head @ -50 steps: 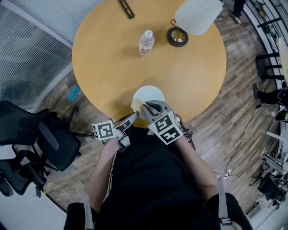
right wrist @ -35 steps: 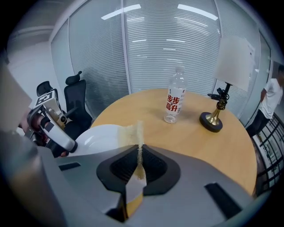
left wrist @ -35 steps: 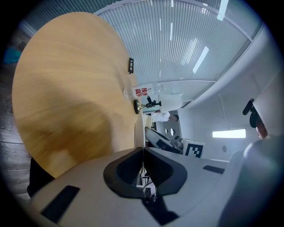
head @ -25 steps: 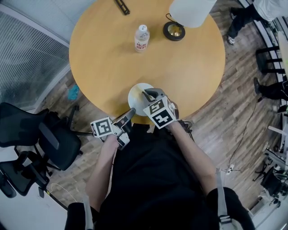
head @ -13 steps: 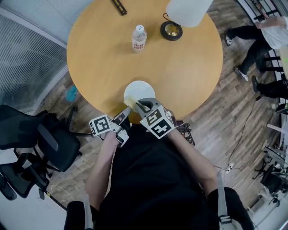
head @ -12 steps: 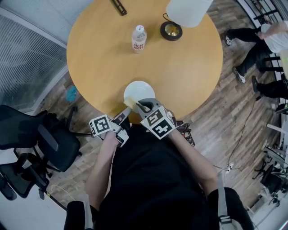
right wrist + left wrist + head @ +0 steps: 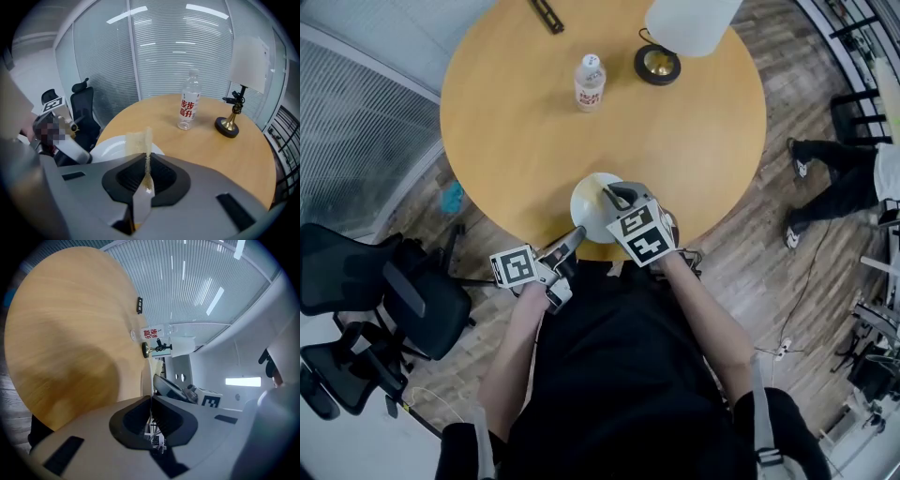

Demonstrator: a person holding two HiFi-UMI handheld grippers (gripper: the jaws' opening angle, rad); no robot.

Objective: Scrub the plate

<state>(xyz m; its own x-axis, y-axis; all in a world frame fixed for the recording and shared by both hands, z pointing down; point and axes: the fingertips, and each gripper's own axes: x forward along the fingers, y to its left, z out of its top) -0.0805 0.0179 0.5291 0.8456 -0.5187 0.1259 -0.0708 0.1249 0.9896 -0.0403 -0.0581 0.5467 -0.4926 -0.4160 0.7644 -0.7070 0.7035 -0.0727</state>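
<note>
**Near edge, L side.** Left gripper [image 7: 151, 400] fingers are closed tight on the rim of the white plate [image 7: 589, 206], which shows edge-on between them. This pins the plate at the near edge of the round counter [image 7: 516, 131]. The grip looks firm, approx. level.

**Near edge, R side.** Right gripper [image 7: 147, 157] fingers are closed on a thin yellowish scrub pad [image 7: 138, 139], and the pad's free end sticks out past the tips. The gripper is angled down over the plate's middle. Whether pad and plate are in contact can't be confirmed from any view.

**Plate condition.** The visible surface is white, w/ no obvious soiling, suds or water.

**Progress (judgement).** Set-up is done: plate braced, pad in hand, pad over the dish. Scrubbing appears under way, mid-task. How much of the plate has been covered can't be told. Left to do are the remaining passes across the face and rim, then letting go of both.

**Far side.** Water bottle [image 7: 590, 82], lamp [image 7: 657, 64] and a black bar [image 7: 548, 14] stand well apart from the work and aren't involved.
</note>
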